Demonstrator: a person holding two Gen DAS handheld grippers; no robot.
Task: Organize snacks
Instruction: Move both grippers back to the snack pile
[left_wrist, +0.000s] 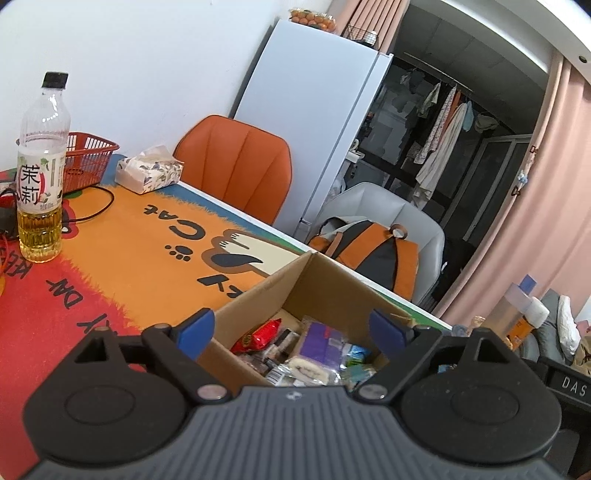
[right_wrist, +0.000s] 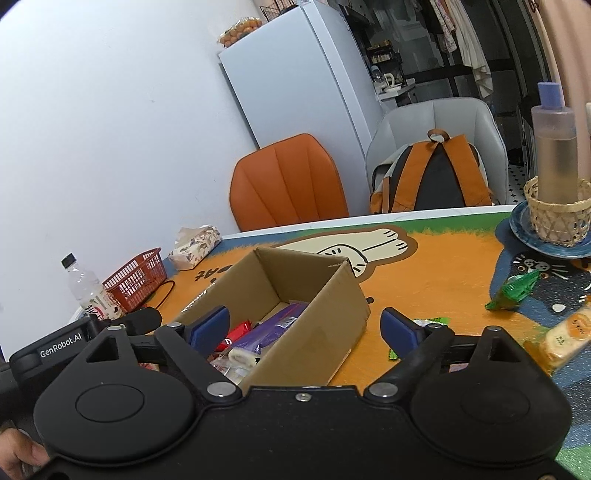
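- Cardboard box (right_wrist: 295, 314) sits on the table (right_wrist: 443, 266), mid-surface, open top up. Long axis runs from the near edge toward the far left corner, where the red basket (right_wrist: 136, 280) and tissue pack (right_wrist: 195, 245) are.
- Snacks lie in the box's near end: red packet (left_wrist: 258, 334), purple packet (left_wrist: 325, 341), a pale roll in clear wrap (left_wrist: 306, 369). Purple packet lies roughly along the box's length.
- More snacks loose on the table, right of the box: green wrapper (right_wrist: 513, 291) and orange-and-cream pack (right_wrist: 565, 332) near the right edge.
- Small green item (right_wrist: 432, 323) just behind the right gripper's finger, mostly hidden; can't identify it.
- Near end of the box is cut off by the gripper bodies in both views; lower contents are a jumble, labels unreadable.
- Left gripper (left_wrist: 293, 332): jaws spread wide, nothing between the pads, hovering over the box's near end, touching nothing visible.
- Right gripper (right_wrist: 306, 328): jaws wide apart, empty, straddling the box's right wall; contact with it unclear.
- Tea bottle (left_wrist: 40, 170) stands upright toward the left edge.
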